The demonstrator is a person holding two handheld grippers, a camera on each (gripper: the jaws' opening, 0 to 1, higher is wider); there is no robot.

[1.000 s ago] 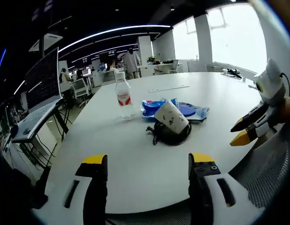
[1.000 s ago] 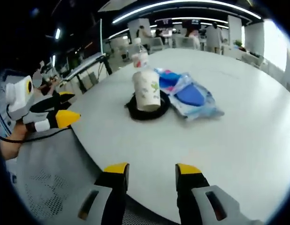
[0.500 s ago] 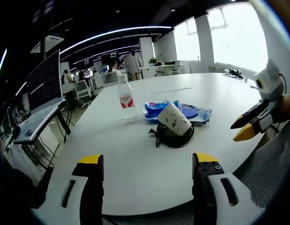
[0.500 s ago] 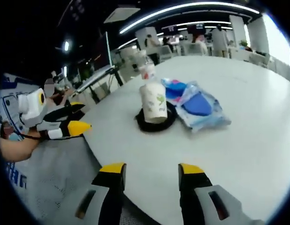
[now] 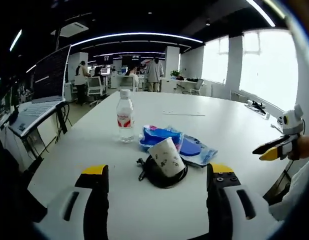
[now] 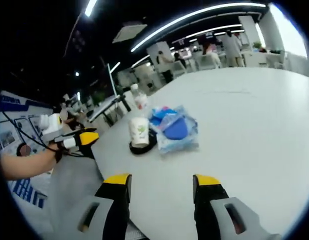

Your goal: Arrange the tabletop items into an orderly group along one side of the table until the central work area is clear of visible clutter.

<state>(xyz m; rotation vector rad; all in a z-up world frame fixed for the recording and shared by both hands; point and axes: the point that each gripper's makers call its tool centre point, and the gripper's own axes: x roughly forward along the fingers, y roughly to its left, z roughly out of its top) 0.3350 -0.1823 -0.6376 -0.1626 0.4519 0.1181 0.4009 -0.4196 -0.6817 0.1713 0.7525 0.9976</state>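
- An open-plan office is stretching out behind everything, with strip lights running along a dark ceiling, bright windows on one side, and people standing at desks far back.
- A big round white table [image 5: 234, 130] is taking up most of both views; a laptop on a stand [image 5: 32, 107] is sitting off its far edge in the left gripper view.
- The clutter is sitting in one loose clump near the table's middle, nothing lined up along a side yet (so the tidying looks barely begun).
- A clear bag with blue contents [image 5: 182, 142] is lying flat, touching the cup's far side; in the right gripper view the same bag [image 6: 174, 127] is lying just beside the cup.
- A water bottle [image 5: 125, 116] is standing upright just beyond the bag.
- A coil of black cable [image 5: 162, 175] is lying in a ring on the table.
- A paper cup [image 5: 165, 157] is leaning tilted inside that ring; in the right gripper view it [image 6: 139, 132] is looking nearly upright.
- Compared with a second ago, both views are sitting farther back and higher, so the clump is looking smaller; the items themselves are keeping their places, which suggests the hands are pulling back to size up the job rather than reaching in.
- The left tongs [image 5: 157, 180] are gaping wide with nothing between the jaws, hovering short of the cable.
- The right tongs [image 6: 157, 185] are likewise spread wide and empty, well apart from the clump.
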